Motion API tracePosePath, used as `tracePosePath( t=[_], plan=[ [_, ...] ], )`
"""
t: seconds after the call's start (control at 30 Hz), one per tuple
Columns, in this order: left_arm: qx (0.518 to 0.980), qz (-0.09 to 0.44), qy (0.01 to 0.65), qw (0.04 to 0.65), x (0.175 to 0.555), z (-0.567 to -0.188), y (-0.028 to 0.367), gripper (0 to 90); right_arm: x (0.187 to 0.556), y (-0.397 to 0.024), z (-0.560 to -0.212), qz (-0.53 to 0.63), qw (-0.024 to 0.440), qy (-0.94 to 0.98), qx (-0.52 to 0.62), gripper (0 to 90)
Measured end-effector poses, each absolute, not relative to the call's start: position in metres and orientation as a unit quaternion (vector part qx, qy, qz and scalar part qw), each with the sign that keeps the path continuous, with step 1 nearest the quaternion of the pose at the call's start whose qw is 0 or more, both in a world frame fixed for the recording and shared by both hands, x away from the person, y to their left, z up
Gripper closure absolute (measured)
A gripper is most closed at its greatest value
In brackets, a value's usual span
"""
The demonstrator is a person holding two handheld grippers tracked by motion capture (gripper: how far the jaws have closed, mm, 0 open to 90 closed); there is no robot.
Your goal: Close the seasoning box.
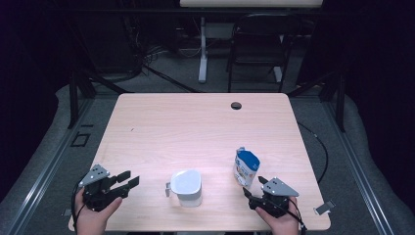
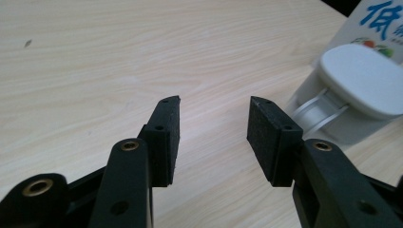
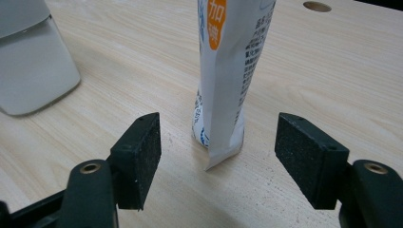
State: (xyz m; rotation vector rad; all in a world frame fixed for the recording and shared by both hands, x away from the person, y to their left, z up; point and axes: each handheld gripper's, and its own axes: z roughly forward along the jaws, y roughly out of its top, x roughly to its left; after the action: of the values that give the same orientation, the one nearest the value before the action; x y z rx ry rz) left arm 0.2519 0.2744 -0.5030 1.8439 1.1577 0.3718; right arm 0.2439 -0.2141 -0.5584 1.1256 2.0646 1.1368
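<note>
A white cup (image 1: 186, 186) with a small handle on its left side stands near the table's front edge, seen up close at the right of the left gripper view (image 2: 361, 80). To its right a blue and white pouch (image 1: 246, 168) stands upright. My left gripper (image 1: 128, 178) lies left of the cup, open, with bare table between its jaws (image 2: 215, 100). My right gripper (image 1: 253, 186) is open just in front of the pouch (image 3: 228, 57), whose bottom edge stands a little beyond the jaws (image 3: 218, 118), not touching the pads. The cup (image 3: 28, 61) shows at the left there.
The wooden table (image 1: 195, 127) has a cable hole (image 1: 236, 105) near its far edge. A small grey clip (image 1: 324, 207) lies at the front right corner. Behind the table stand a black chair (image 1: 259, 44) and a white desk leg (image 1: 202, 49).
</note>
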Motion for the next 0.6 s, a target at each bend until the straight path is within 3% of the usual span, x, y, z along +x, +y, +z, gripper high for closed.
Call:
tracePosePath(
  t=[0.6],
  plan=[
    [0.740, 0.137, 0.511, 0.415, 0.237, -0.549, 0.317, 49.0, 0.243, -0.216, -0.560, 0.420, 0.262, 0.762, 0.419, 32.0]
  ],
)
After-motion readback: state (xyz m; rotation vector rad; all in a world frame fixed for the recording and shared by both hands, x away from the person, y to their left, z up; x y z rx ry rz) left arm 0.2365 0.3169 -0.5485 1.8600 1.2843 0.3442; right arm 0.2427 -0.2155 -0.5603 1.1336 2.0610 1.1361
